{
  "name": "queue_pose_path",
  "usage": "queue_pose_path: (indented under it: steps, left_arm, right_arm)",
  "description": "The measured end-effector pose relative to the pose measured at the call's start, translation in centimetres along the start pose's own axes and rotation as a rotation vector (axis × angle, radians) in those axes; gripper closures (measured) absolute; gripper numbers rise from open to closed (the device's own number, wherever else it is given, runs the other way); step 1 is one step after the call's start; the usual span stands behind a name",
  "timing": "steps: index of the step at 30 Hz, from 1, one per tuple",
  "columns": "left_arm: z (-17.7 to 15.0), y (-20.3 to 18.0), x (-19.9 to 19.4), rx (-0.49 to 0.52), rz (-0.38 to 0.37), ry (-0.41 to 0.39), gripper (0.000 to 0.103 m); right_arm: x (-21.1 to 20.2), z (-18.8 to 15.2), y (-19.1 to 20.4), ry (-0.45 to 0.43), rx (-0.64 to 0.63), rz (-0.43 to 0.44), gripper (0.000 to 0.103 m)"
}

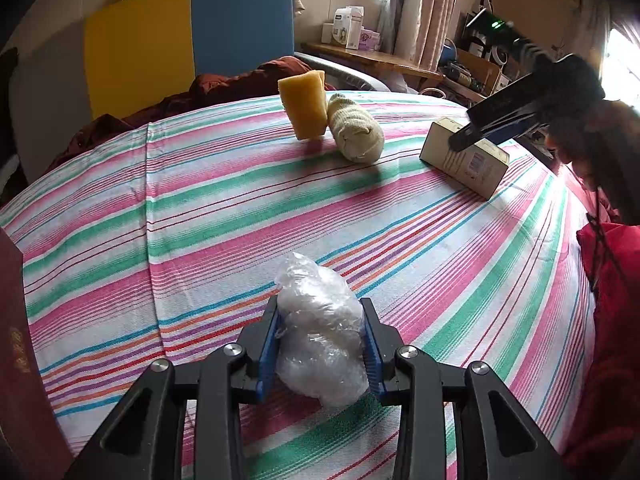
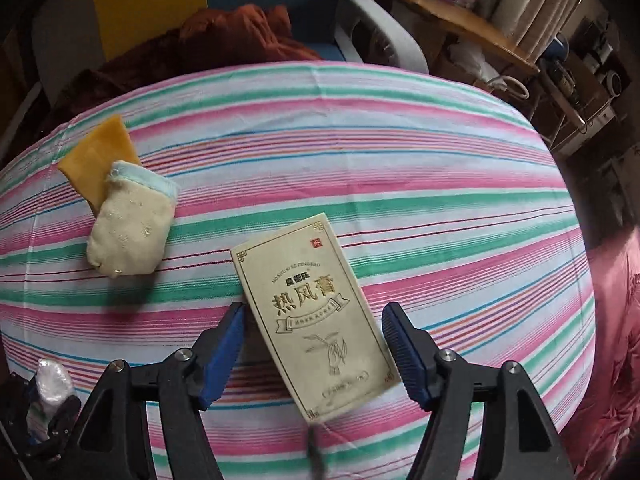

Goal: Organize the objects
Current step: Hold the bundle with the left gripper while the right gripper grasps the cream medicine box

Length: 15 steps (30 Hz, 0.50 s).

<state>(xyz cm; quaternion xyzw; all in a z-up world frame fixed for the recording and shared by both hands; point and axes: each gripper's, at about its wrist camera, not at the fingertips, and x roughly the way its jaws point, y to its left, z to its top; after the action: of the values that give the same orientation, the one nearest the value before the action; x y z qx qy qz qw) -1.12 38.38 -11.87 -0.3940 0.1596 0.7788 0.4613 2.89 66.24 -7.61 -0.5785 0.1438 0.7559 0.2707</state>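
Observation:
My left gripper is shut on a crumpled clear plastic bag, held just above the striped cloth; it also shows in the right wrist view. My right gripper is open, its fingers on either side of a beige printed box that lies flat on the cloth. In the left wrist view the box sits at the right with my right gripper over it. A yellow sponge stands on edge beside a rolled cream sock.
The table is covered with a pink, green and white striped cloth. A dark red book stands at the left edge. A chair with brown cloth is behind the table. A wooden shelf is at the back right.

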Motion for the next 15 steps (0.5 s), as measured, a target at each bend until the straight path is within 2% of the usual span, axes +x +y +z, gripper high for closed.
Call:
queue_pose_path:
  steps: [1,4,7,11,15]
  left_arm:
    - [0.0,0.0,0.0,0.002,0.001,0.000,0.066]
    - [0.0,-0.1,0.1,0.007,0.006,-0.002,0.066]
    - [0.0,-0.2,0.2,0.012,0.010,-0.003,0.066]
    - [0.1,-0.4,0.2,0.016,0.016,-0.004,0.066]
    - [-0.1,-0.6,-0.2,0.025,0.037,0.000,0.067]
  right_arm:
    - [0.3,-0.1,0.2,0.000,0.002,-0.003,0.035]
    - [0.8,-0.5,0.9,0.003,0.024,-0.010,0.052]
    - [0.2,-1.4,2.2,-0.002,0.037,0.041,0.052]
    - [-0.7,-3.3,5.8,0.012,0.026,0.135,0.052]
    - [-1.5,-5.5,8.9,0.012,0.029,0.167,0.052]
